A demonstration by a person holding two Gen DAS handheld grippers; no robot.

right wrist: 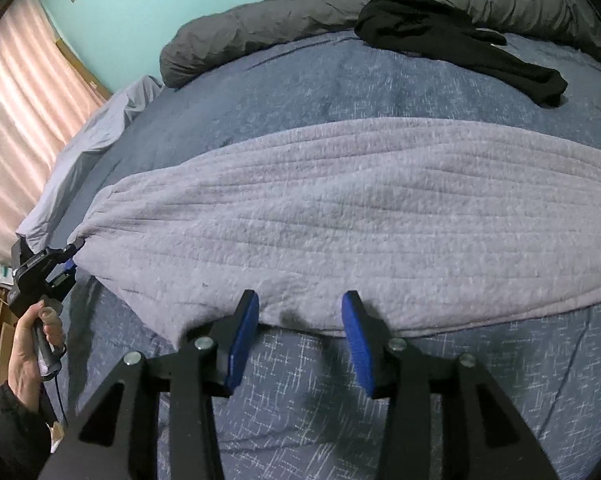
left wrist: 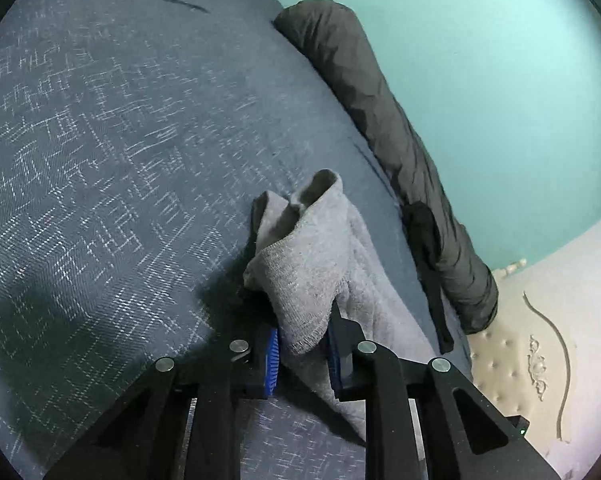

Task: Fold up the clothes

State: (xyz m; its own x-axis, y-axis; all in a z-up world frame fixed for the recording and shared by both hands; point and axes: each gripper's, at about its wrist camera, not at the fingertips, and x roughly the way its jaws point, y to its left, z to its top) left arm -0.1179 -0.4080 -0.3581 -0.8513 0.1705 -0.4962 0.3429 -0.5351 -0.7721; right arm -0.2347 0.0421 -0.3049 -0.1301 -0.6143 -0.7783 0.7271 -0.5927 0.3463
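A grey knitted garment (right wrist: 340,220) lies spread flat across the blue bedspread (right wrist: 340,400). In the left wrist view my left gripper (left wrist: 302,338) is shut on a bunched corner of the grey garment (left wrist: 304,248), which folds up between the blue pads. The same left gripper (right wrist: 66,264) shows at the garment's left end in the right wrist view, held by a hand (right wrist: 28,344). My right gripper (right wrist: 300,312) stands open at the garment's near edge, its blue pads (right wrist: 242,336) on either side of the hem with nothing pinched.
A rolled dark grey quilt (right wrist: 340,4) lies along the bed's far side by the teal wall (left wrist: 480,80). A black garment (right wrist: 460,44) rests beside it. A pale sheet (right wrist: 96,128) hangs at the left; a cream padded headboard (left wrist: 540,340) stands at one end.
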